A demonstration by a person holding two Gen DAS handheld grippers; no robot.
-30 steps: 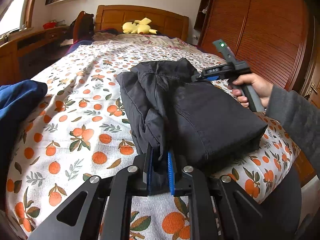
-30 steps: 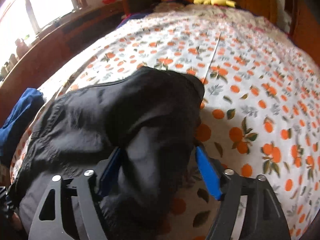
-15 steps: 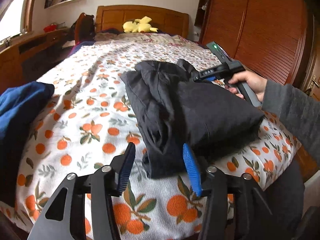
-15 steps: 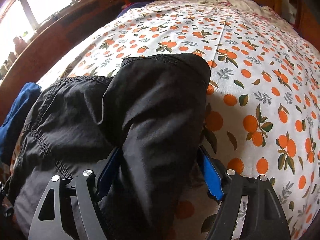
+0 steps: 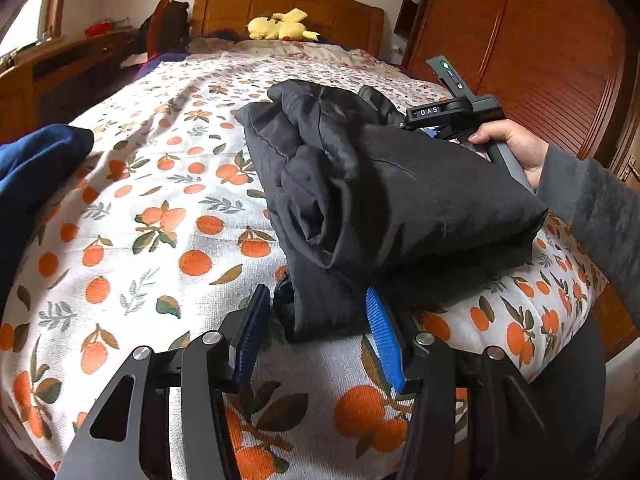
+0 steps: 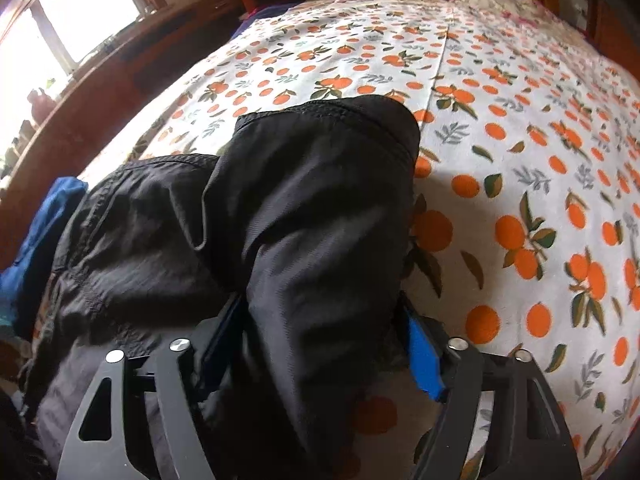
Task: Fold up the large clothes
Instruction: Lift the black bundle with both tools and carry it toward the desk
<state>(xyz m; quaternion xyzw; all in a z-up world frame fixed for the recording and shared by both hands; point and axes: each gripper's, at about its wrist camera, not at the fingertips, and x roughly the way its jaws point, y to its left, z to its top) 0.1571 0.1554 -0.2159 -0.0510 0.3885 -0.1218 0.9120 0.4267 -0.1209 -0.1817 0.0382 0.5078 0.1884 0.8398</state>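
- The left tool (image 5: 316, 332) points down at the near corner of the black garment (image 5: 384, 192). Its blue pads stand either side of that corner with gaps showing, and the jaws are closing a little; they press on nothing yet.
- The right tool (image 6: 320, 344) has a thick fold of the garment (image 6: 312, 216) between its pads. The jaws are closing, and the cloth fills the gap from pad to pad, so I take it as gripped.
- In the left view the right tool (image 5: 436, 124) sits at the far side of the bundle, held by a hand (image 5: 512, 148) in a grey sleeve.
- The garment lies on the bed (image 5: 152, 216), near its foot corner, on the orange-print sheet. It is already a compact, roughly square bundle several layers thick.
- Its left edge is untidy: rolled folds and a loose flap hang out toward the left tool.
- A blue garment (image 5: 36, 168) lies heaped at the left edge of the bed, not folded as far as I can see.
- My guess: the main folding of the black piece is done. What seems left is tucking or squaring the loose edge, perhaps one last fold, and then the blue one.
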